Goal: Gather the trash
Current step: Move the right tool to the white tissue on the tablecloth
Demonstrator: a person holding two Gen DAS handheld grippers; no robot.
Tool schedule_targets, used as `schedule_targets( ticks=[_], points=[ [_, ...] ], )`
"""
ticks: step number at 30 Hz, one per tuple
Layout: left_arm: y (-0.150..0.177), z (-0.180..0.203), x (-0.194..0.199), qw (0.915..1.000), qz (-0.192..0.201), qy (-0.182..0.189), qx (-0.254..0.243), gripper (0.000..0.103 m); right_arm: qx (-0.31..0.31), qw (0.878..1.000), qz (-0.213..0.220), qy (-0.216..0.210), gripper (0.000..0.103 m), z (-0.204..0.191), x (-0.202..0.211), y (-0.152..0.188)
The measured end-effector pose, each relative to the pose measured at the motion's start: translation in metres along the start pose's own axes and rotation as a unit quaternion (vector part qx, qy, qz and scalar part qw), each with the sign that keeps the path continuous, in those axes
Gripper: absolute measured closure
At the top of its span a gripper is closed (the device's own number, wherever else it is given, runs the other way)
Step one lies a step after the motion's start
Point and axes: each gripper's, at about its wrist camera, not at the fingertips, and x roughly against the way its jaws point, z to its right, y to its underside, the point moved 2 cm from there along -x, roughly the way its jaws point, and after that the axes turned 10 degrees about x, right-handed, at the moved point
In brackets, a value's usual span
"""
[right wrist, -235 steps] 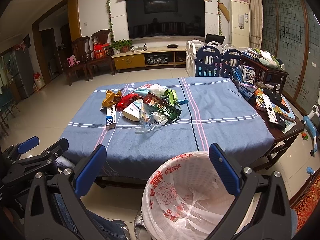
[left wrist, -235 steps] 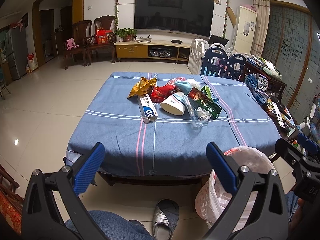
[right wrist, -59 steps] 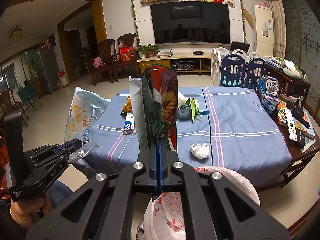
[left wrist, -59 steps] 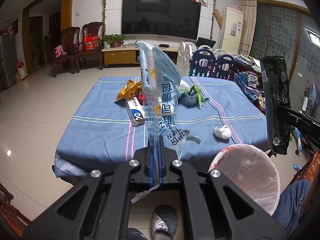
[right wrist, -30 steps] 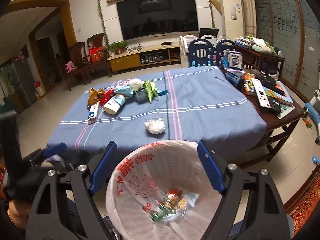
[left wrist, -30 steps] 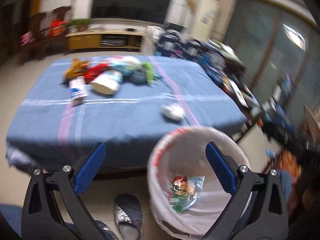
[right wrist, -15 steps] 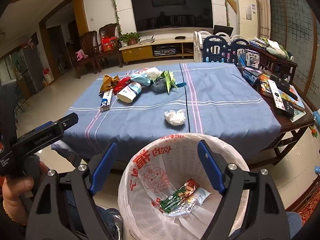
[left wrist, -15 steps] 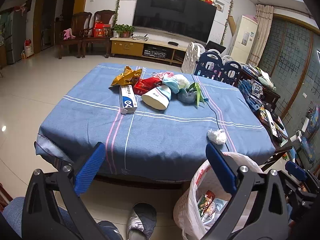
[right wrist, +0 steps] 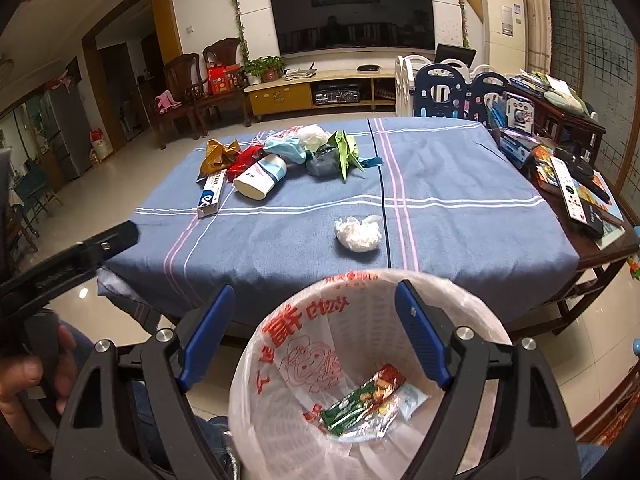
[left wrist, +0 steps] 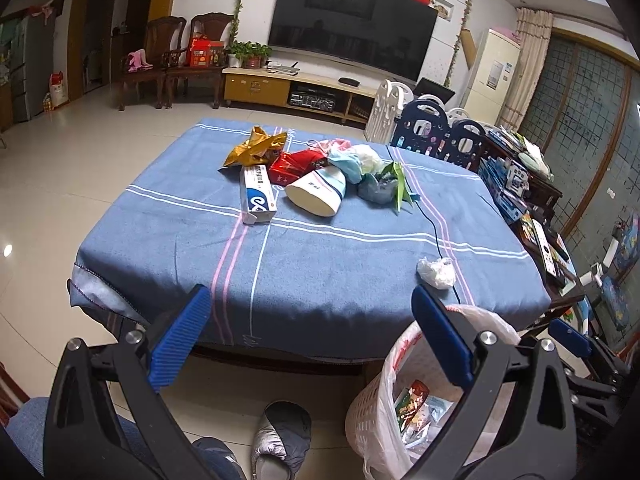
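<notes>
White crumpled tissue (right wrist: 357, 233) on tablecloth — beyond right tool (right wrist: 316, 340), basket (right wrist: 256, 364) beneath

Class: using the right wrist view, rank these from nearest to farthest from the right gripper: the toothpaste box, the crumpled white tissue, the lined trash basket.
1. Lined trash basket, directly below the right gripper.
2. Crumpled white tissue, on the cloth's near part.
3. Toothpaste box, farther back, on the left.

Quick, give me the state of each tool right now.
Left tool: open, holding nothing.
Right tool: open, holding nothing, above the trash basket.
</notes>
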Motion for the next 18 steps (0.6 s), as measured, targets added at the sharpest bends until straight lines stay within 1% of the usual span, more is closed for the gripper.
schedule_targets(
  ticks=[3, 6, 10, 14, 16, 17, 18],
  points=[
    [-0.013, -0.001, -0.008, 1.0000, 0.005, -0.008, 0.002, 0.003, 0.011, 1.000, 0.000, 0.005, 0.022, 0.006, -0.020, -0.011],
    [-0.029, 0.003, -0.019, 0.9998, 0.010, -0.016, -0.010, 0.003, 0.024, 1.000, -0.012, 0.007, 0.022, 0.013, -0.052, -0.021],
    [-0.049, 0.010, -0.042, 0.9994, 0.009, -0.025, -0.020, 0.003, 0.036, 0.998, -0.046, 0.014, 0.022, 0.025, -0.108, -0.033],
    [-0.070, 0.024, -0.075, 0.9981, 0.004, -0.038, -0.048, 0.003, 0.034, 0.996, -0.084, 0.013, 0.022, 0.037, -0.160, -0.036],
    [-0.080, 0.030, -0.092, 0.9975, 0.003, -0.042, -0.058, 0.003, 0.025, 0.995, -0.099, 0.005, 0.022, 0.042, -0.179, -0.034],
    [-0.086, 0.034, -0.103, 0.9972, 0.001, -0.044, -0.062, 0.003, 0.021, 0.994, -0.106, 0.002, 0.023, 0.044, -0.186, -0.033],
    [-0.090, 0.037, -0.110, 0.9970, 0.000, -0.044, -0.064, 0.003, 0.017, 0.993, -0.113, -0.004, 0.028, 0.046, -0.194, -0.032]
  ],
)
